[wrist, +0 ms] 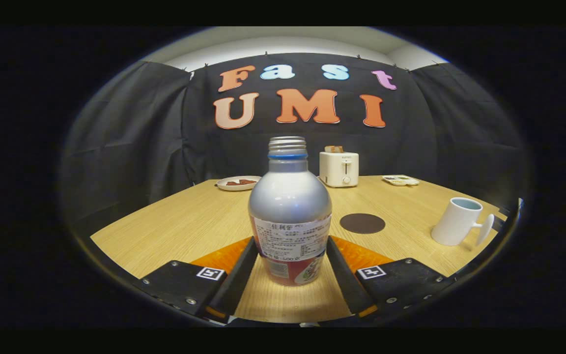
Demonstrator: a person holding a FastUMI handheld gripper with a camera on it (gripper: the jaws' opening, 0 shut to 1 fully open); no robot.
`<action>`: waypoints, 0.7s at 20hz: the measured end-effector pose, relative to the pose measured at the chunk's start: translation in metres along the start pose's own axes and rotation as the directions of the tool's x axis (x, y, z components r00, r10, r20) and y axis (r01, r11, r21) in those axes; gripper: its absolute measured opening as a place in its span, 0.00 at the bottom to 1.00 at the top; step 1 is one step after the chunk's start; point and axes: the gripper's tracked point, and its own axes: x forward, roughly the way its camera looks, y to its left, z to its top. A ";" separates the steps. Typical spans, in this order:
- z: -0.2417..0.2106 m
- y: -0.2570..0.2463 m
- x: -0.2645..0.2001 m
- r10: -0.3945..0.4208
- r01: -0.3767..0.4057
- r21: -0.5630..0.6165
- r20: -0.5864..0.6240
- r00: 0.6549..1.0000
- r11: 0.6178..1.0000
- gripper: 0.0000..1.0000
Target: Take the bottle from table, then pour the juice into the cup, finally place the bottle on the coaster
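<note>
Here the silver metal bottle with a white and red label (pixel 290 216) stands upright on the pale wooden desk (pixel 175 226), its threaded neck uncapped and ringed by a blue band. It sits between the two black fingers (pixel 238 280) of the claw (pixel 290 255). The finger tips reach the lower part of the bottle on either side, at the height of the label, and appear to touch it there, though whether they actually press on it cannot be told from this angle. The bottle's base rests on the desk in the gap between the fingers.

Beyond the right finger, just past the bottle, lies a flat round dark brown coaster (pixel 362 223) with nothing on it. Further right, near the desk's edge, stands a white ceramic cup with a handle (pixel 460 221), well apart from the bottle and the coaster.

At the far side of the desk, behind the bottle, is a cream toaster holding a slice of bread (pixel 339 168). To its left sits a round white plate with something reddish brown on it (pixel 238 183), and to its right a small shallow white tray (pixel 400 180) whose contents are too small to make out.
</note>
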 end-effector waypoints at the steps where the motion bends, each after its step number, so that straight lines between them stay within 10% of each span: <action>1: -0.001 -0.001 0.003 -0.006 0.006 0.002 -0.002 1.000 1.000 0.78; 14: 0.028 -0.018 0.026 -0.011 0.007 0.328 0.009 1.000 0.945 0.76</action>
